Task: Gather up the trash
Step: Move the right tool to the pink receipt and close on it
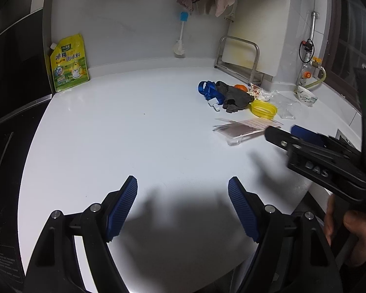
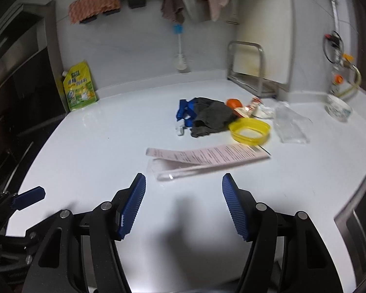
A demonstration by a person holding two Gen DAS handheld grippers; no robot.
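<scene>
Both tongs gape empty over the countertop [image 2: 109, 127].

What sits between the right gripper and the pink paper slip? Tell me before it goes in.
Nothing visible. The right gripper is open and empty, and only bare white counter lies between its fingertips and the pink paper slip. The slip rests on a clear plastic sleeve, whose near edge comes first.
</scene>
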